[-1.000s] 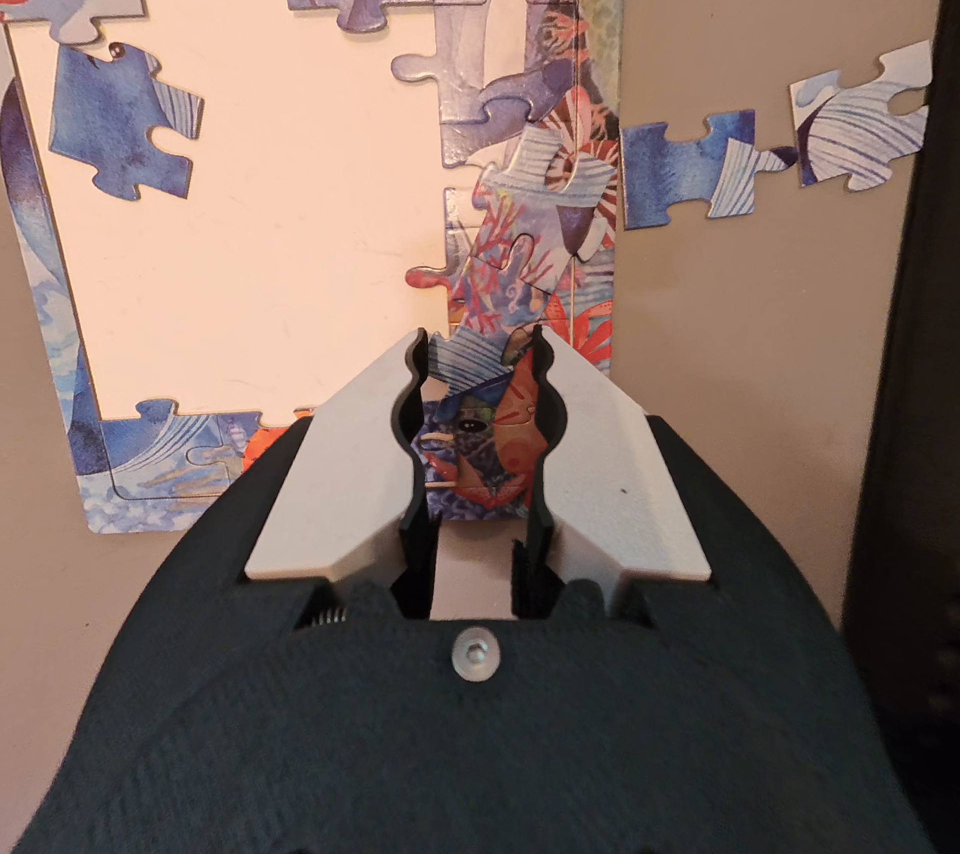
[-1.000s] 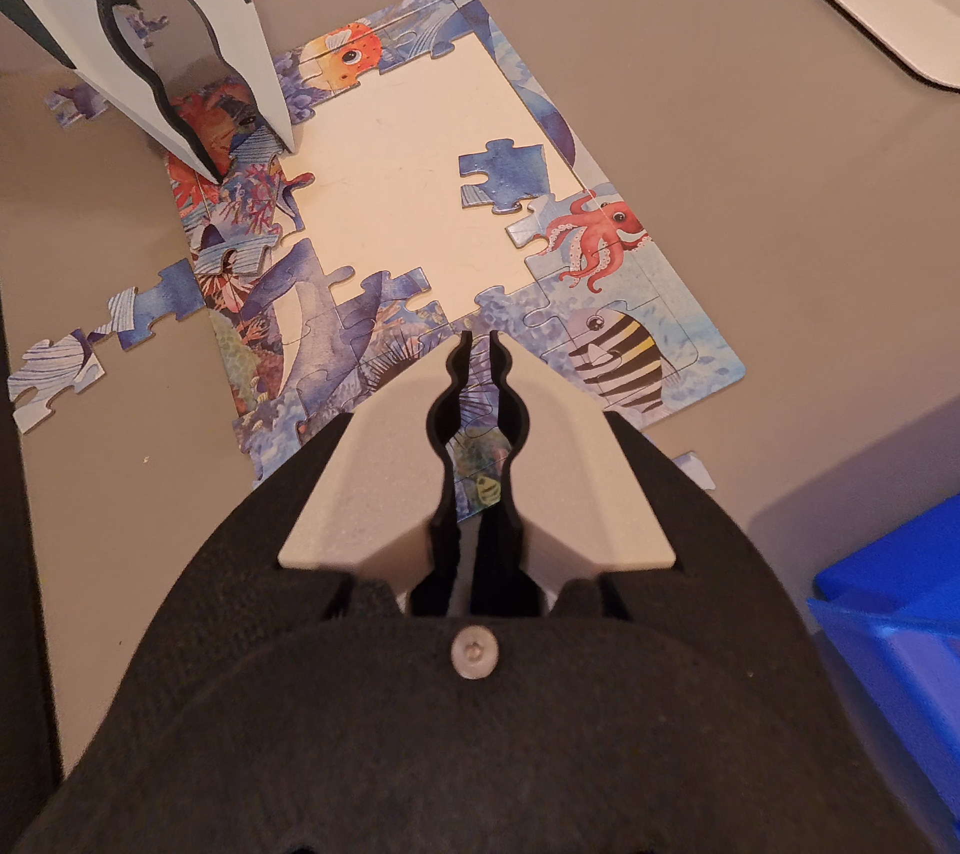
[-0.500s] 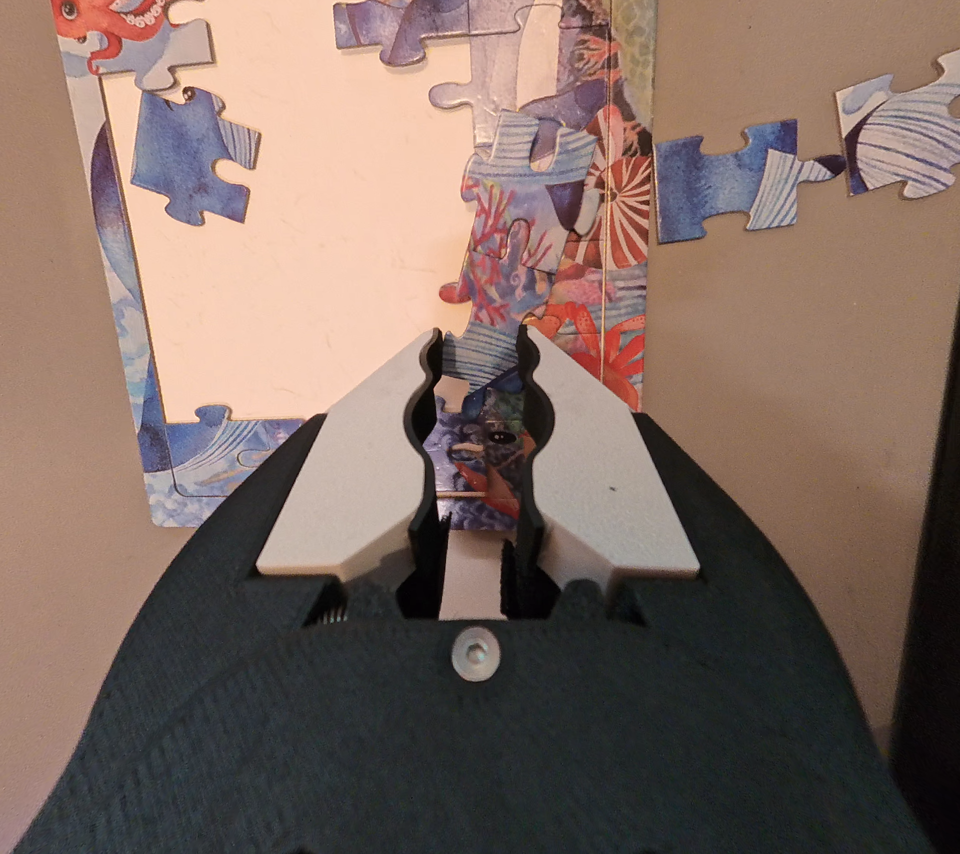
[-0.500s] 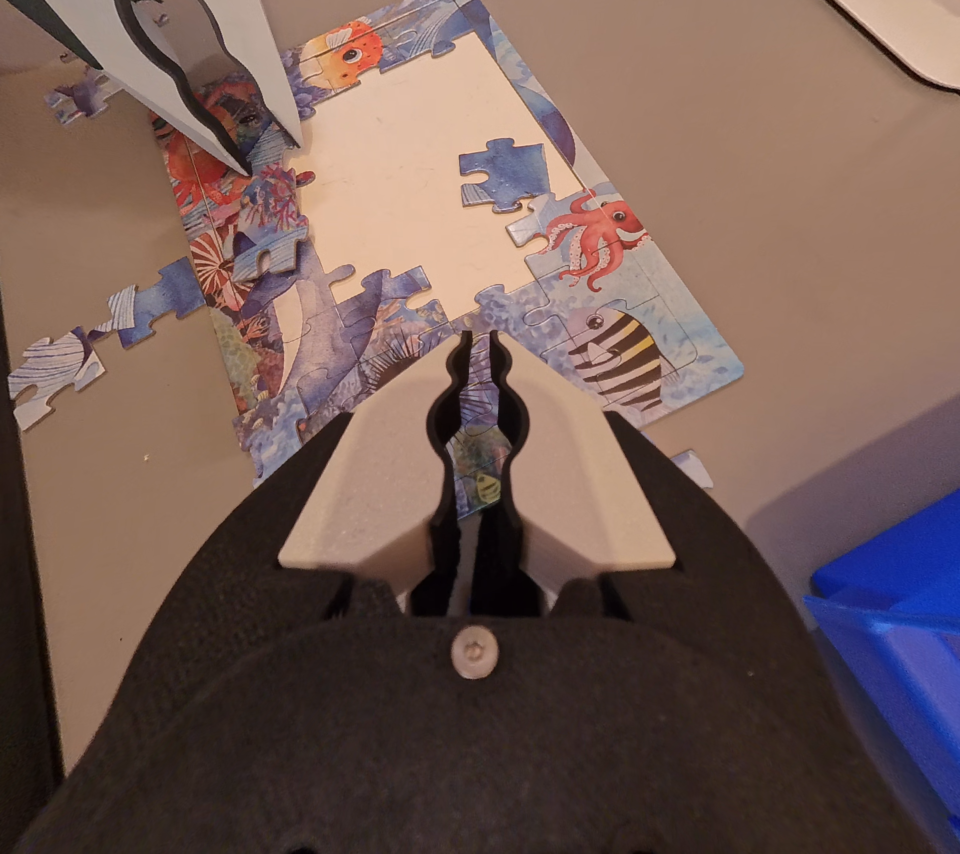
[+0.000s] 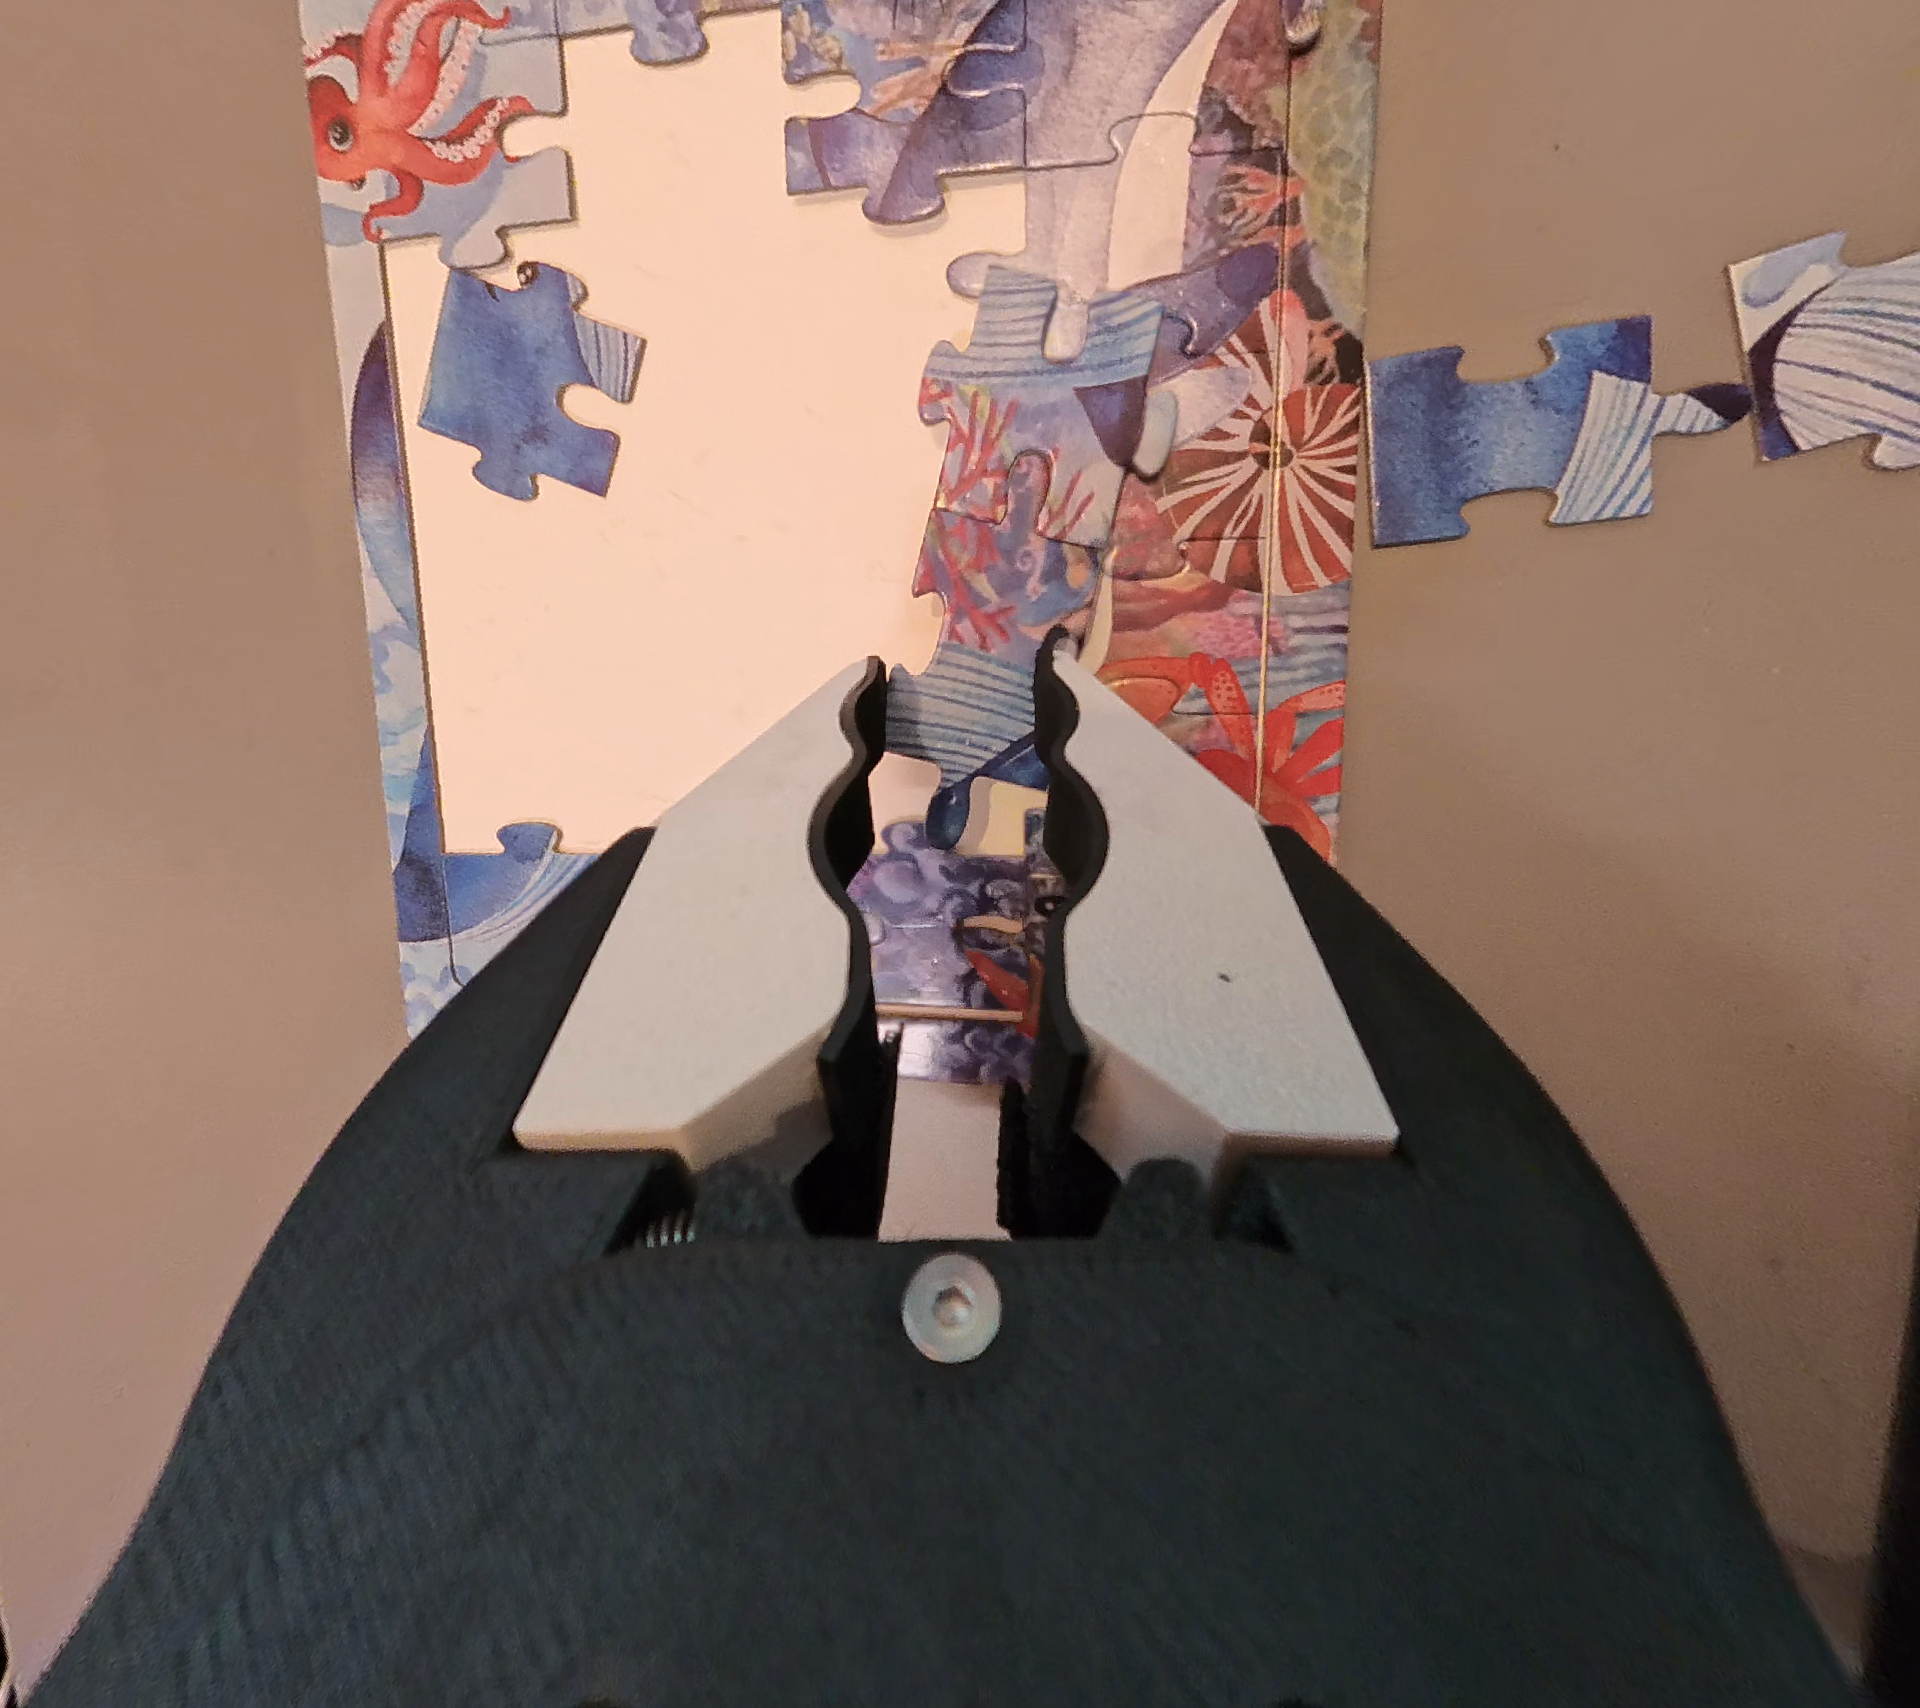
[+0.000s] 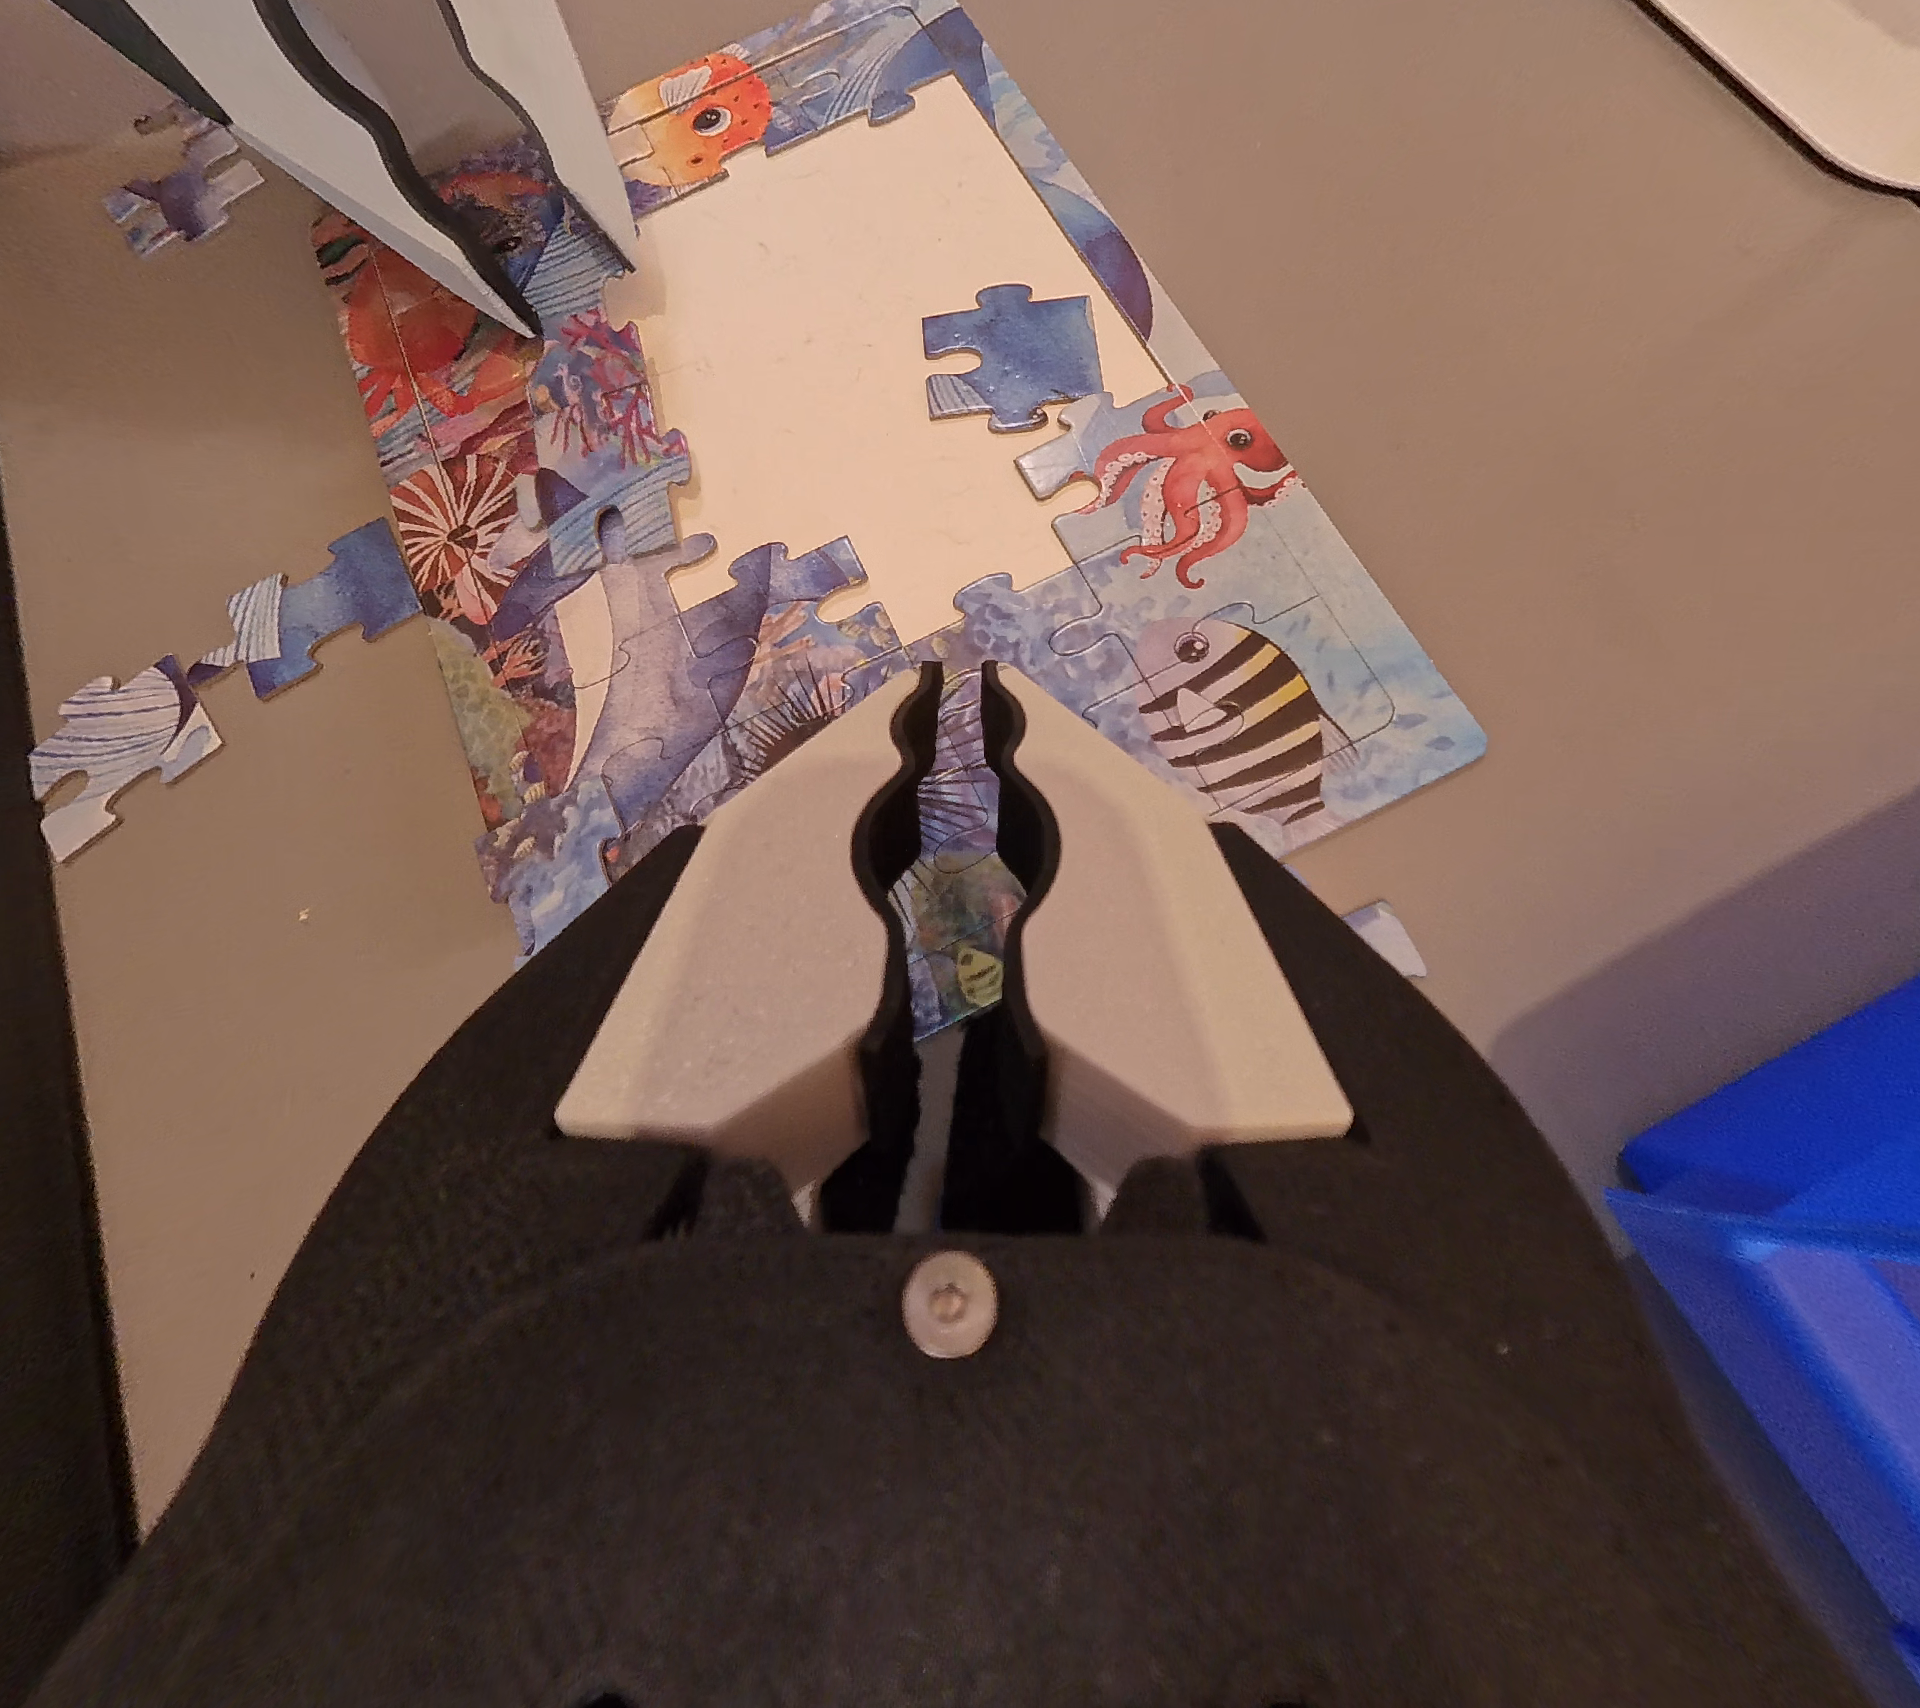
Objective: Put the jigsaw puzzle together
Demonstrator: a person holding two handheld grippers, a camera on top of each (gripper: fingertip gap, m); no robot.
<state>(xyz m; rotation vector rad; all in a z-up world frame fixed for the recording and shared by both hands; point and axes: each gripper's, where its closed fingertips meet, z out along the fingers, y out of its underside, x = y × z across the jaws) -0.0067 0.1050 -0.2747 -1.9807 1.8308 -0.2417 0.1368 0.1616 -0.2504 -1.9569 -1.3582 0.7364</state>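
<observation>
Left wrist view | left tongs (image 5: pixel 961 684) apart | right tongs (image 6: pixel 964 673) nearly together, empty | three loose pieces (image 5: pixel 1509 430) off-board

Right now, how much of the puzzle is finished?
The border of the puzzle looks mostly joined. The left gripper has its jaws around a striped piece at the edge. The middle is still bare, with one blue piece loose there and two pieces outside.
</observation>
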